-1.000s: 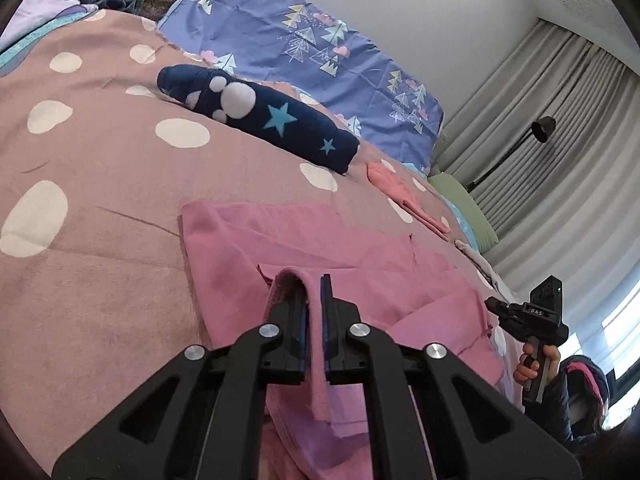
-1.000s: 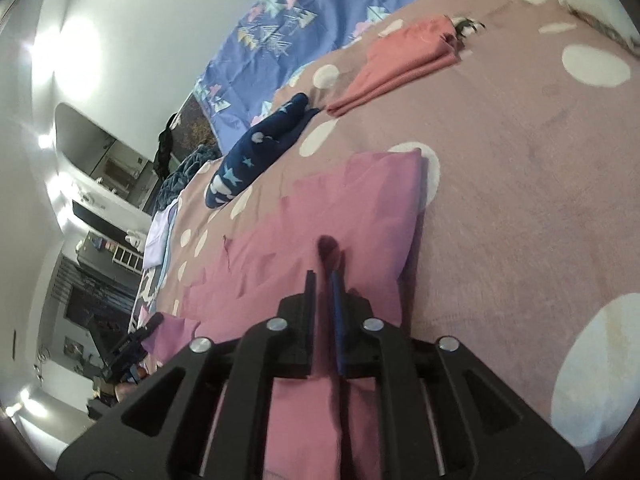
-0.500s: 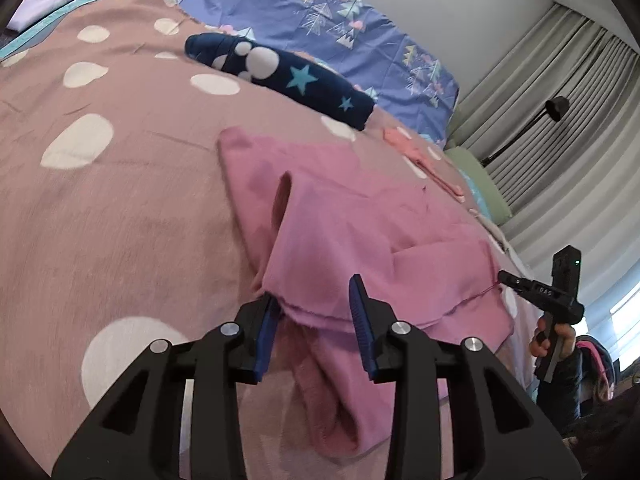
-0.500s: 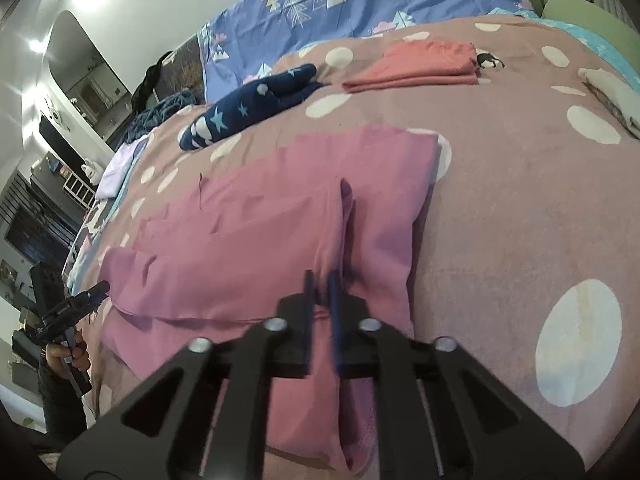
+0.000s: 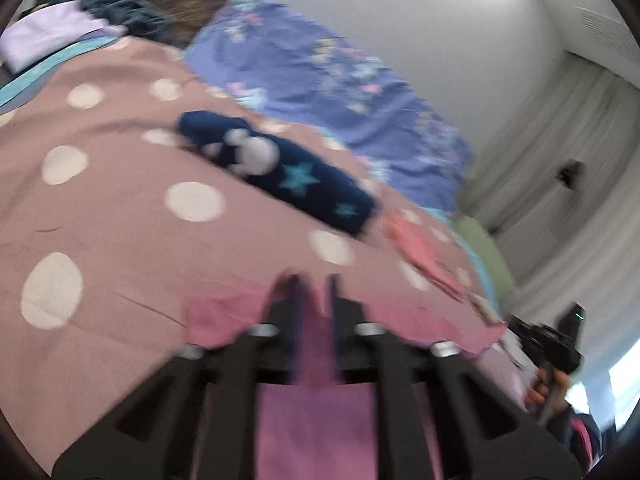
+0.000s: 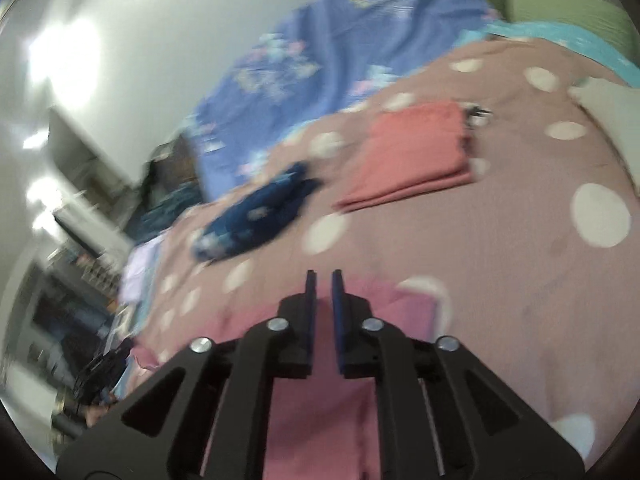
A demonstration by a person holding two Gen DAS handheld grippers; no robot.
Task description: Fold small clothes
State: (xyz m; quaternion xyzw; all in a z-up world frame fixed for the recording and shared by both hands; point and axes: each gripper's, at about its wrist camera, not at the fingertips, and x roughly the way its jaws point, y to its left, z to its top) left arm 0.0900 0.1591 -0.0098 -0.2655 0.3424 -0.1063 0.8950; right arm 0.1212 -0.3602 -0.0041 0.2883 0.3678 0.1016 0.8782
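Step in hand: one fold of the pink garment [image 5: 224, 316] appears laid, and the tools stand raised above it; both views are motion-blurred.

Left tool [image 5: 311, 292]: pink fabric lies between the fingers, but whether they pinch it or merely frame it cannot be told.

Right tool [image 6: 323, 288]: fingers parted by a narrow gap, nothing between them (the garment lies below and behind the tips).

The pink garment [image 6: 320, 420] rests flat on the polka-dot bedspread [image 5: 120, 232], directly beneath both tools. It looks soft, thin and limp, with an uneven far edge.

Next move, by judgement: lower both tools to a free edge, grip it, and carry it across to halve the garment. Ahead lie a navy star-print garment [image 5: 280, 172] and a folded coral garment [image 6: 416, 156].
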